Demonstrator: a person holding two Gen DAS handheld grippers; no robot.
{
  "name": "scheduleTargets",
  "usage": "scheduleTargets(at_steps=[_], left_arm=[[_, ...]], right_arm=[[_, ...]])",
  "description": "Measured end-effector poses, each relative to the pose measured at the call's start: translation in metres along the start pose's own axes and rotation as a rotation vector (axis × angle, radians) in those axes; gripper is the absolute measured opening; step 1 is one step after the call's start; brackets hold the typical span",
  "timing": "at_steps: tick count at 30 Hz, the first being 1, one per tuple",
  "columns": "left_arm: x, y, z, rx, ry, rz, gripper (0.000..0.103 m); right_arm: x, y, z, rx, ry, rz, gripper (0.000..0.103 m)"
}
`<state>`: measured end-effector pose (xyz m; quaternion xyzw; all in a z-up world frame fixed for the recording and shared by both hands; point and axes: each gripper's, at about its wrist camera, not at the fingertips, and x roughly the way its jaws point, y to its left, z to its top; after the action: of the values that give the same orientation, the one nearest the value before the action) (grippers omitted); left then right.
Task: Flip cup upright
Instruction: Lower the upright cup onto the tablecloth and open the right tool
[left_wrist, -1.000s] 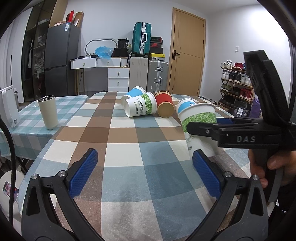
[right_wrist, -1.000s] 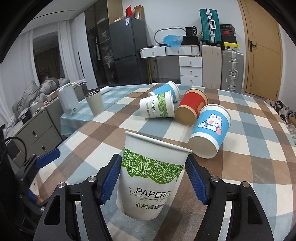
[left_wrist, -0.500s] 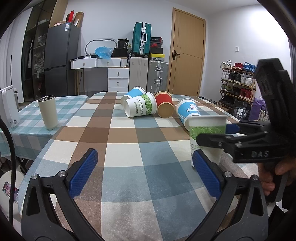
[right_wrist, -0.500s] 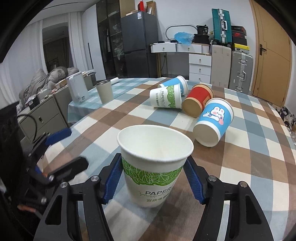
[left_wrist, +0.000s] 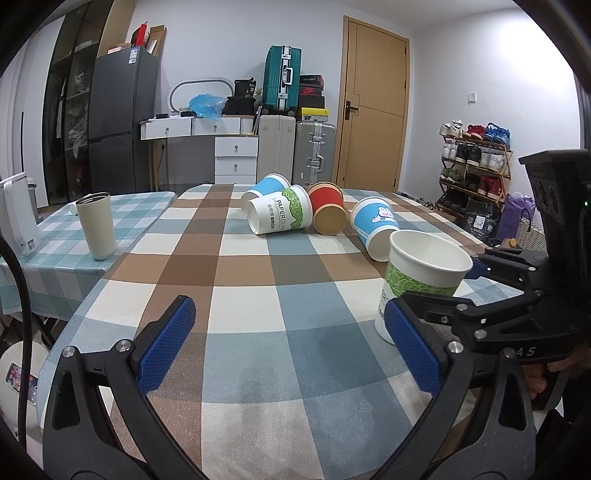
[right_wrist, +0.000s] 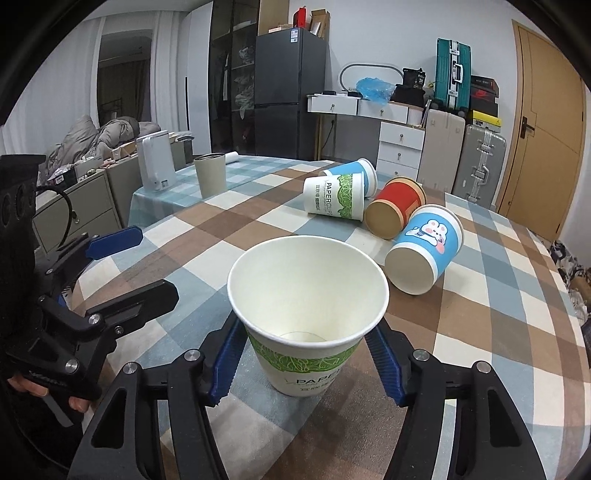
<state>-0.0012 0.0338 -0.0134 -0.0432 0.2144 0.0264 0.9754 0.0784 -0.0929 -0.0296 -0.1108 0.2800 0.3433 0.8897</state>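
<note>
A white paper cup with a green leaf band stands upright, mouth up, on the checked tablecloth. My right gripper is shut on it, one blue pad on each side. The same cup shows at the right of the left wrist view, slightly tilted. My left gripper is open and empty, low over the cloth to the cup's left. Several other cups lie on their sides further back: a blue rabbit cup, a red cup, a white-green cup and a blue cup.
A beige tumbler and a white appliance stand on the adjoining side table at left. The table's right edge runs close to the fallen cups. Suitcases, drawers and a door stand behind.
My right gripper has lowered the white-green cup from the air to the cloth and tipped forward, so I look into its mouth. The left gripper has not moved.
</note>
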Motion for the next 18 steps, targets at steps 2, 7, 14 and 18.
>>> scheduleTargets(at_steps=[2,7,14,18], left_arm=[[0.0,0.0,0.0,0.0,0.0,0.0,0.102],[0.0,0.0,0.0,-0.001,0.0,0.0,0.102],[0.0,0.0,-0.001,-0.004,-0.002,0.0,0.102],[0.0,0.0,-0.001,-0.004,0.0,-0.002,0.102]], right_arm=[[-0.001,-0.002,0.0,0.01,-0.007,0.009,0.066],[-0.006,-0.007,-0.001,0.039,-0.03,0.035,0.071],[-0.024,-0.013,-0.002,0.058,-0.109,0.069,0.093],[-0.039,-0.02,-0.006,0.061,-0.166,0.062,0.103]])
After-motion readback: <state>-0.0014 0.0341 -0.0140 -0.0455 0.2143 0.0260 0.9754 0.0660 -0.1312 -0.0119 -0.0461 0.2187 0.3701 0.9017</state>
